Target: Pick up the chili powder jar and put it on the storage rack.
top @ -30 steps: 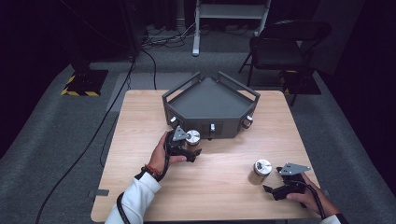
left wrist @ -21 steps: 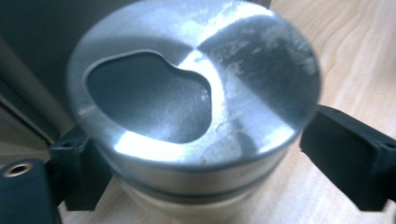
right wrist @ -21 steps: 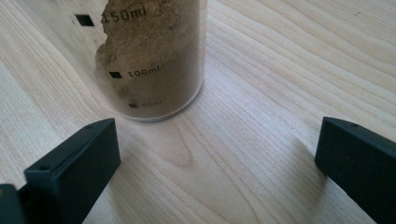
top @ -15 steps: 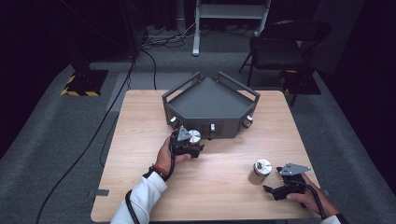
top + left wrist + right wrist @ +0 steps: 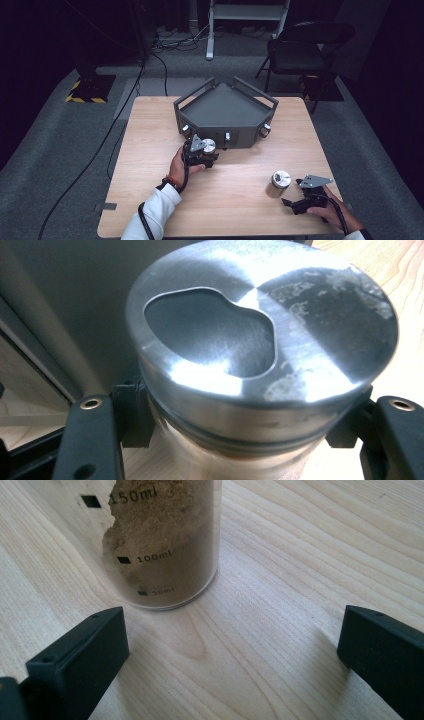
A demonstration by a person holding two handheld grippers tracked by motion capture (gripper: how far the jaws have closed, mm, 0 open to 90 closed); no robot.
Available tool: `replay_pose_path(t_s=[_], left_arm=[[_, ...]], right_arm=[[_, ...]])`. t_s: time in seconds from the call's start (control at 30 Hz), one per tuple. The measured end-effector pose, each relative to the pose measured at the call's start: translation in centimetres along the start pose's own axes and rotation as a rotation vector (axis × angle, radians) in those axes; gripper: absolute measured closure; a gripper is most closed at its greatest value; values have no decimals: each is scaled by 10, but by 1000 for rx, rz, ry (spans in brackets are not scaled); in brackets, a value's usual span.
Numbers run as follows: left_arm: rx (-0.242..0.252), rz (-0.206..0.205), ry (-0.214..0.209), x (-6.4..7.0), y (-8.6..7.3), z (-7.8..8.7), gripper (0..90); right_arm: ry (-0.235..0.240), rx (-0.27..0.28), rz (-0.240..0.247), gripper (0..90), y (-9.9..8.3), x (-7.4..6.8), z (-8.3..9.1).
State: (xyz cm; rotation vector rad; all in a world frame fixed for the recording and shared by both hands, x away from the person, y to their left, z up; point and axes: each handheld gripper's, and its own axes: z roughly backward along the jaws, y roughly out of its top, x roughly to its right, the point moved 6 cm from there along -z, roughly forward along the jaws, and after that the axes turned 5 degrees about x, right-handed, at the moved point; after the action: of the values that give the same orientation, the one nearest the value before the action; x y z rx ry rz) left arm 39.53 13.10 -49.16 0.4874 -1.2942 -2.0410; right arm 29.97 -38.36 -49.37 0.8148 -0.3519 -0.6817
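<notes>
My left gripper (image 5: pixel 206 154) is shut on a jar with a shiny metal lid (image 5: pixel 208 146), held just in front of the dark grey angular tray unit (image 5: pixel 225 107). In the left gripper view the lid (image 5: pixel 260 370) has a recessed, bean-shaped pocket, and both black fingers (image 5: pixel 95 440) clamp the jar below the lid's rim. A second jar (image 5: pixel 280 182) stands on the table at the front right. It is clear, with ml markings, and holds brown powder (image 5: pixel 165 545). My right gripper (image 5: pixel 290 202) rests open just right of it, the jar lying beyond its fingertips (image 5: pixel 80 655).
The grey unit has raised side rails and small knobs (image 5: pixel 264 129) along its front faces. The wooden table (image 5: pixel 240 210) stands on grey carpet. A black folding chair (image 5: pixel 300 50) and cables lie behind it on the floor.
My left gripper has carried its jar a little forward and right, closer to the grey unit's front. The right gripper and the jar beside it have stayed still.
</notes>
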Motion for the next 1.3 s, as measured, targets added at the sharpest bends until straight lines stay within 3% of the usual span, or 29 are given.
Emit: replay_pose_path(t_s=[0.23,0.63,0.8,1.1,1.3], left_arm=[[-1,11,-14,0,5,6,316],[7,2,8,2,19,15,316],[18,13,-8,0,30,23,316],[69,22,12,0,56,41,316],[80,3,15,3,69,45,316]], right_arm=[[0,-5,0,0,1,0,0],[0,-7,0,0,1,0,0],[-1,-8,0,0,1,0,0],[0,-12,1,0,2,0,0],[0,-12,1,0,2,0,0]])
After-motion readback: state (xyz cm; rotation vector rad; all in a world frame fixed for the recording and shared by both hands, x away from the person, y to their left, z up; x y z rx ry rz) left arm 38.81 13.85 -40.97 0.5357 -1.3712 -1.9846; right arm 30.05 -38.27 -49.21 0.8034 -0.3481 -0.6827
